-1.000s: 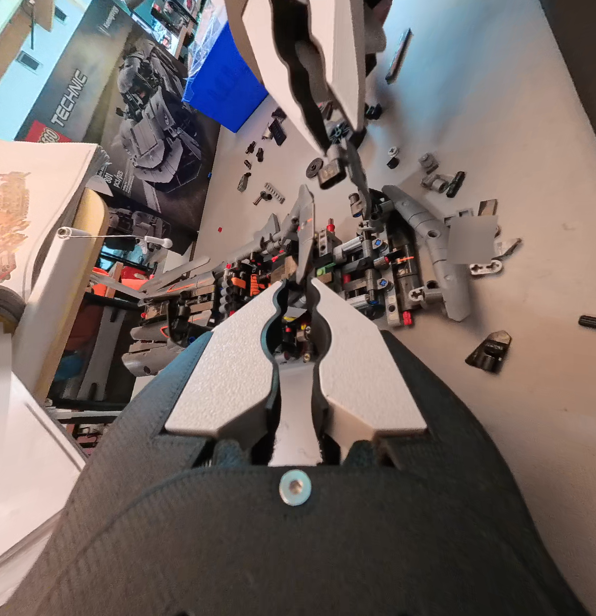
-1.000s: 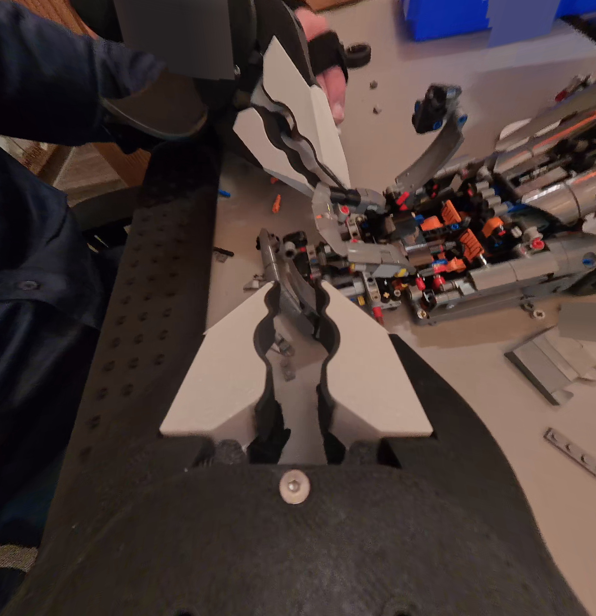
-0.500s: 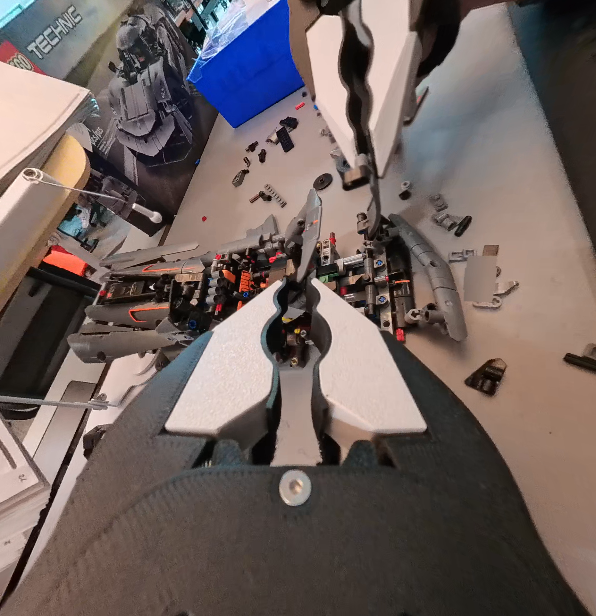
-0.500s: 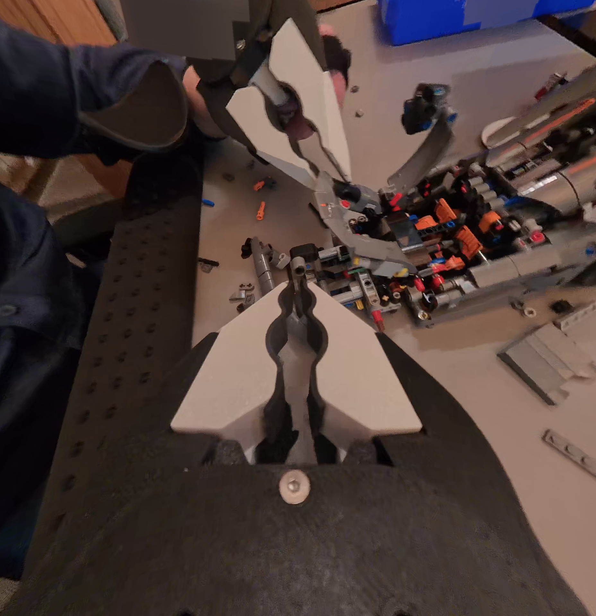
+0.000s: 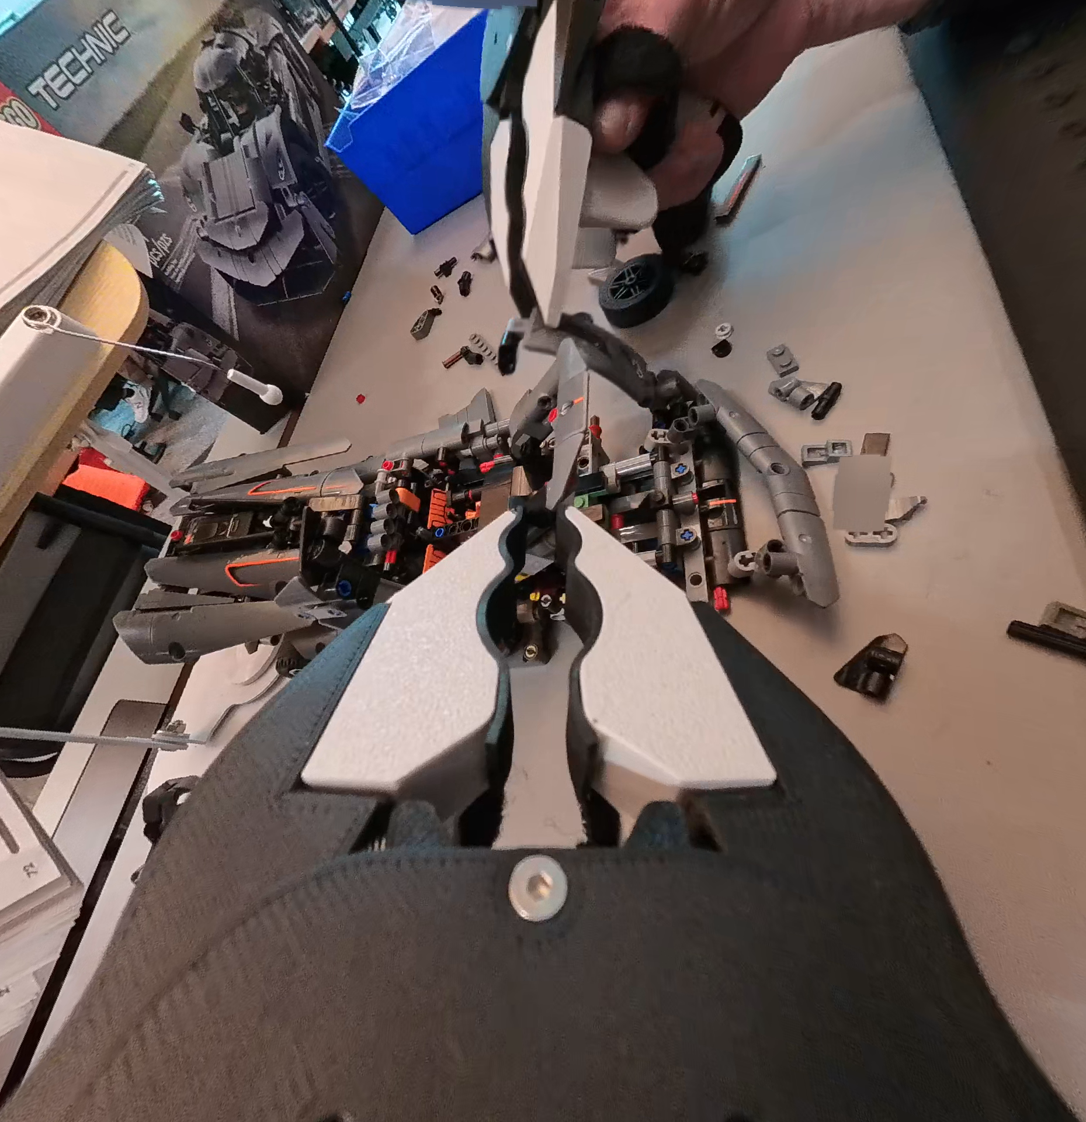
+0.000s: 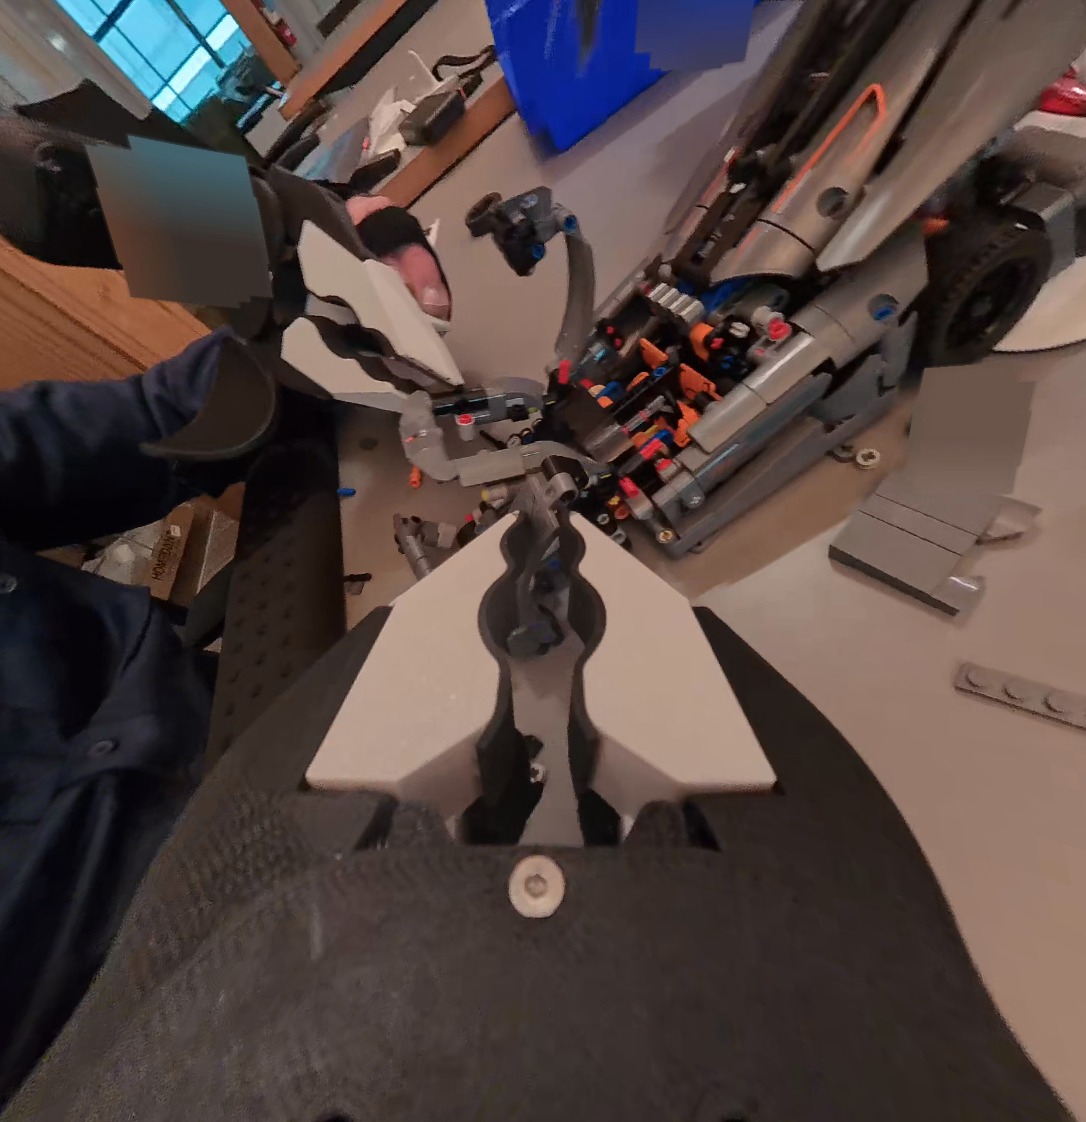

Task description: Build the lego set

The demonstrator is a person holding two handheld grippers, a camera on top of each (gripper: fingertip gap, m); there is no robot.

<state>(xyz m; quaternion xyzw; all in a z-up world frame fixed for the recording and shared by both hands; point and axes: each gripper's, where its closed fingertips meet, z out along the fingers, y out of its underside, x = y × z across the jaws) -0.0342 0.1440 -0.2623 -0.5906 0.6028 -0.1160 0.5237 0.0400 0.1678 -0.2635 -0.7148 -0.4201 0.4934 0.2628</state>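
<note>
1. While the half-built grey, black and orange brick car model (image 5: pixel 443 522) lay on the pale grey tabletop (image 5: pixel 892 789), both grippers were closed on parts at its open end.
2. At that end of the model, the left gripper (image 5: pixel 540 522) had its pale grey fingers (image 5: pixel 443 656) drawn close, pinching a thin, upright grey wing-shaped panel (image 5: pixel 567 437) that rose from the model's frame.
3. Just beyond that panel from the left wrist view, the right gripper (image 5: pixel 537 319) came down from above, held by a person's hand (image 5: pixel 661 97) in a black fingerless glove.
4. Its fingers (image 6: pixel 643 662) were pressed nearly together on a slim curved dark grey beam (image 5: pixel 613 364), which arched down to the model's frame.
5. In the right wrist view, that beam ran back between the fingers, with a dark pin (image 6: pixel 531 640) showing in the rounded gap.
6. Beside the model's open end lay a curved light grey panel strip (image 5: pixel 771 486), touching the frame.
7. Farther from the model, past the right gripper, a loose black wheel (image 5: pixel 637 290) stood on the table.
8. Small loose grey and black pieces (image 5: pixel 801 388) were scattered near the model.
9. Behind the model stood a blue plastic bin (image 5: pixel 419 139) and the set's dark printed box (image 5: pixel 237 182).
</note>
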